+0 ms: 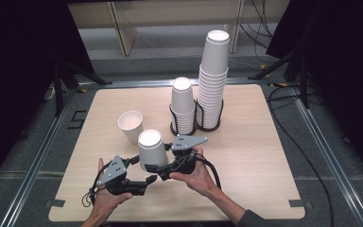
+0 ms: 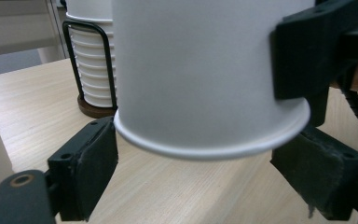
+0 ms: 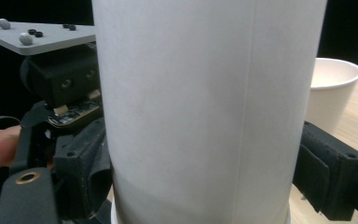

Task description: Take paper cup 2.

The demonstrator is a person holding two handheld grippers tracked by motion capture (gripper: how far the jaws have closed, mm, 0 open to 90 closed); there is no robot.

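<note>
An upside-down white paper cup (image 1: pixel 150 146) hangs tilted just above the front of the wooden table (image 1: pixel 246 156). My right gripper (image 1: pixel 164 161) is shut on its wall from the right; in the right gripper view the cup (image 3: pixel 205 93) sits between the pads (image 3: pixel 328 179). My left gripper (image 1: pixel 145 169) comes from the front left, its jaws closed against the cup's lower rim. The left gripper view has that rim (image 2: pixel 205 149) lying between the pads (image 2: pixel 91 170), with bare table under it.
An upright empty cup (image 1: pixel 130 124) stands just behind the held one. Farther back, a short stack (image 1: pixel 183 104) and a tall stack (image 1: pixel 212 80) of upturned cups sit in black wire holders (image 1: pixel 196 124). Metal rails border the table.
</note>
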